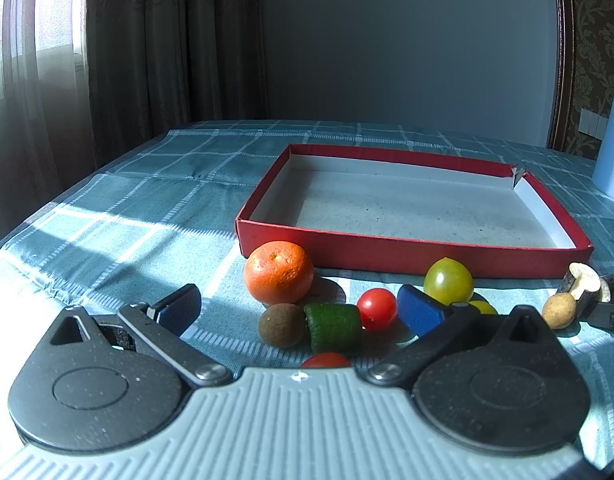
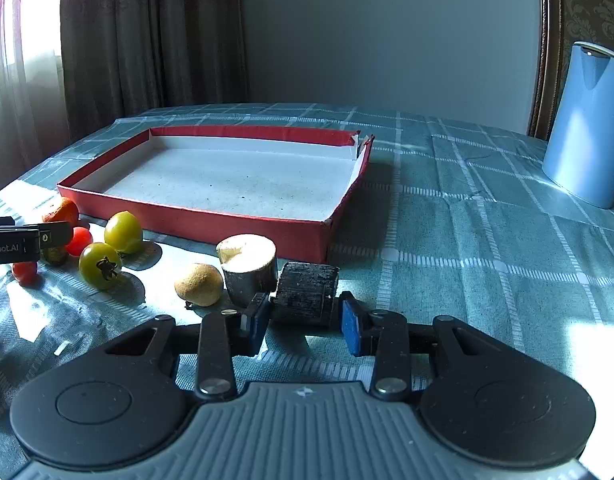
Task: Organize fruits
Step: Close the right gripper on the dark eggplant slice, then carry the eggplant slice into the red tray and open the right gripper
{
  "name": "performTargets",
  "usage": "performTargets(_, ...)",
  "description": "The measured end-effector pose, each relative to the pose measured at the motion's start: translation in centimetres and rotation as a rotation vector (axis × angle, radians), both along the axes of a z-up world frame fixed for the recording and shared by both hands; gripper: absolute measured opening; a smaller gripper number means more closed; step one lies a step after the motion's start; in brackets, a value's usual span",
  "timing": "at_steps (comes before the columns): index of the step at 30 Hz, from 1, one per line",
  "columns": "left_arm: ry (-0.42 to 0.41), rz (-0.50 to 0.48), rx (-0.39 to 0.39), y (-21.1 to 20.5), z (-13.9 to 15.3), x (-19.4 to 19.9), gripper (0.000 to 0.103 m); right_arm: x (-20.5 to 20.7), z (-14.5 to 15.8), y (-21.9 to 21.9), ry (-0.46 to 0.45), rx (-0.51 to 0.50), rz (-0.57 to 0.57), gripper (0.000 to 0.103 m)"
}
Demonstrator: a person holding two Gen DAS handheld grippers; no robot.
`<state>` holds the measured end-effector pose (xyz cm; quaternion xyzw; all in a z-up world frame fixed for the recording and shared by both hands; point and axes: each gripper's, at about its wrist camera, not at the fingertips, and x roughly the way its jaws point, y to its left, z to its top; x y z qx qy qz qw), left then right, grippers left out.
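A red shallow box with a white inside lies empty on the checked cloth. In front of it lie an orange, a brown round fruit, a green cylinder piece, red cherry tomatoes, yellow-green tomatoes, a tan fruit and dark sugarcane pieces. My left gripper is open wide around the brown fruit and green piece. My right gripper is open, its pads flanking the lying dark sugarcane piece.
A tall blue container stands at the right on the cloth. Curtains and a window are at the left beyond the table edge. The left gripper's side shows at the right wrist view's left edge.
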<state>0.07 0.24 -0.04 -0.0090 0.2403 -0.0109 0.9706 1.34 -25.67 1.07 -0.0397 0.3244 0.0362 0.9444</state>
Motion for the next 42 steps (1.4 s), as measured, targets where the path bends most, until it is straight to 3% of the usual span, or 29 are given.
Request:
performTargets(7,0.002,-0.002,0.006,0.0,0.0,0.0,0.103,-1.9,2.4,-0.6,-0.093,0.050,0.011,0.032)
performTargets(12,0.015,0.001,0.010,0.1,0.0,0.0,0.103,-0.2,5.4,-0.6,-0.165,0.071,0.025,0.032)
performTargets(23,0.035,-0.036,-0.055,1.6,0.2,-0.7,0.103,7.8,2.2,0.9,-0.026,0.015,0.033,0.032)
performTargets(25,0.024,-0.060,-0.021,1.8,0.2,-1.8,0.103,8.3,1.4,1.0,-0.011,-0.012,0.029,0.032)
performTargets(28,-0.065,-0.111,0.087,1.8,-0.1,-4.0,0.103,8.3,1.0,0.9,-0.013,-0.016,0.044,0.032)
performTargets(31,-0.118,-0.135,0.150,2.2,-0.2,-5.3,0.103,7.7,1.5,0.8,-0.026,0.000,0.042,0.036)
performTargets(33,-0.127,-0.150,0.150,2.8,0.0,-5.8,0.103,6.8,2.4,0.6,-0.062,0.000,0.044,0.040)
performTargets(36,-0.133,-0.130,0.146,3.7,0.7,-5.3,0.103,5.3,3.6,0.0,-0.132,0.010,0.045,0.055)
performTargets(38,-0.106,-0.093,0.113,4.3,1.7,-3.8,0.103,4.6,4.2,-0.6,-0.164,0.034,0.039,0.065)
performTargets(42,-0.004,-0.039,0.005,4.7,3.4,0.0,0.103,4.5,4.3,-1.2,-0.168,0.061,0.026,0.065)
